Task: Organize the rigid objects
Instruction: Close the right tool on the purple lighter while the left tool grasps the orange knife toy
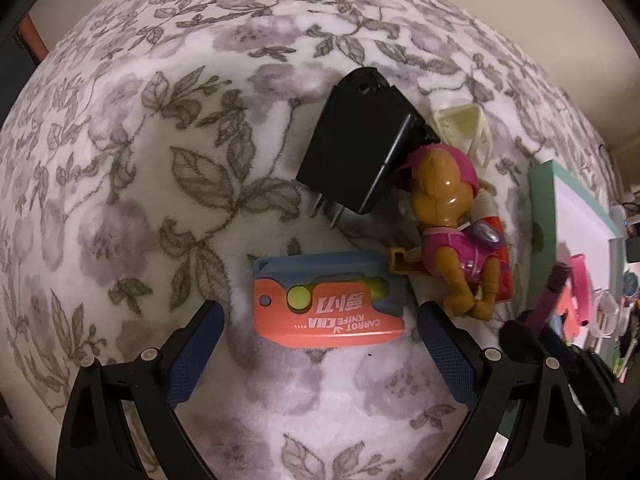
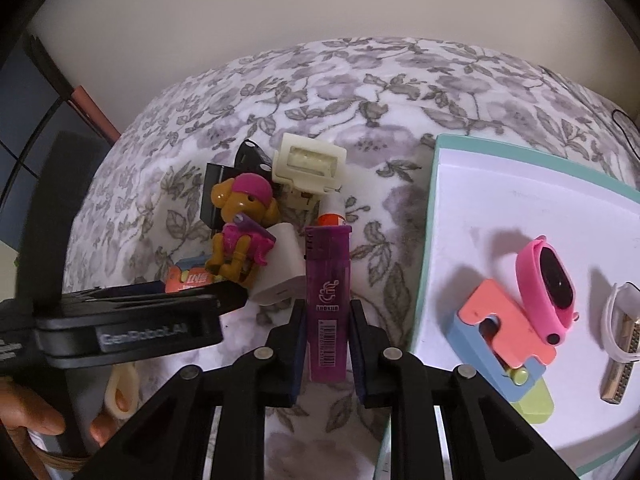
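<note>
My left gripper (image 1: 320, 312) is open, its blue-padded fingers on either side of an orange and blue carrot knife toy (image 1: 328, 300) on the floral blanket. Beyond it lie a black plug adapter (image 1: 356, 148), a brown pup figure in pink (image 1: 452, 220) and a cream clip (image 1: 464, 124). My right gripper (image 2: 326, 320) is shut on a purple lighter (image 2: 327, 300), held upright above the blanket. The pup figure (image 2: 244, 224), a white charger (image 2: 280, 272) and the cream clip (image 2: 308, 164) lie just past it. The left gripper's body (image 2: 120, 328) is at the left.
A teal-rimmed white tray (image 2: 436, 200) at the right holds a second orange and blue knife toy (image 2: 504, 340), a pink watch (image 2: 548, 284) and a white band (image 2: 616, 328). An orange-capped tube (image 2: 332, 216) stands behind the lighter. The tray edge (image 1: 540, 208) shows beside the pup.
</note>
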Motion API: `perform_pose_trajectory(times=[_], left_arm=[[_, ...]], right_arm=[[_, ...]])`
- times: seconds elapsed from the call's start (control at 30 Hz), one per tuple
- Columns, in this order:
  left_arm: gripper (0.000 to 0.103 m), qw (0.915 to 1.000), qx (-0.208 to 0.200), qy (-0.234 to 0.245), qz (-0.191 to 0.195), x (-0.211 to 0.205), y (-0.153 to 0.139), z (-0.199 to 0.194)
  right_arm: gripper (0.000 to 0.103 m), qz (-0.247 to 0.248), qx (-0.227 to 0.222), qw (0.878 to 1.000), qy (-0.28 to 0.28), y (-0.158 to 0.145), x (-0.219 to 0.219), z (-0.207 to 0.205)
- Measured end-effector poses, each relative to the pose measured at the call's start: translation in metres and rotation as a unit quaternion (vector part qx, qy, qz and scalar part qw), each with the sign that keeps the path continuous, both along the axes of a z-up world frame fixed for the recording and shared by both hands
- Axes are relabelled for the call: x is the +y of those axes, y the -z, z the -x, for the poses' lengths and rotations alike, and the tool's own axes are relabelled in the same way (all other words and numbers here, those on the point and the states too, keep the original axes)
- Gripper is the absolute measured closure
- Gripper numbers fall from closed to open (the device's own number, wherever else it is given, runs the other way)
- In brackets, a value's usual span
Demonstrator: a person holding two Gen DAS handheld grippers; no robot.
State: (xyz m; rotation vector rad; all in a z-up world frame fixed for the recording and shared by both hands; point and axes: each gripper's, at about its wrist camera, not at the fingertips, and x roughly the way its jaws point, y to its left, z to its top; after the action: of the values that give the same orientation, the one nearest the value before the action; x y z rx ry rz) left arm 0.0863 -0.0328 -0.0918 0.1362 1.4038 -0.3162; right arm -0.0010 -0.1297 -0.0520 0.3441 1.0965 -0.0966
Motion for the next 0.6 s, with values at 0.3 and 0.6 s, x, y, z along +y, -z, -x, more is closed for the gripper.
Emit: perform_pose_trajectory(times=[0.3, 0.6], left_arm=[[0.014, 0.9998, -0.011, -0.009, -0.016, -0.006, 0.009, 0.000], [0.031, 0.9998, -0.010, -0.015, 0.000, 0.013, 0.000, -0.007]], right_arm=[[0.082, 0.001, 0.008, 1.000, 0.004, 0.003, -0.005, 0.002], [0.082, -0.007, 0.006, 1.000, 0.015, 0.002, -0.012, 0.004]])
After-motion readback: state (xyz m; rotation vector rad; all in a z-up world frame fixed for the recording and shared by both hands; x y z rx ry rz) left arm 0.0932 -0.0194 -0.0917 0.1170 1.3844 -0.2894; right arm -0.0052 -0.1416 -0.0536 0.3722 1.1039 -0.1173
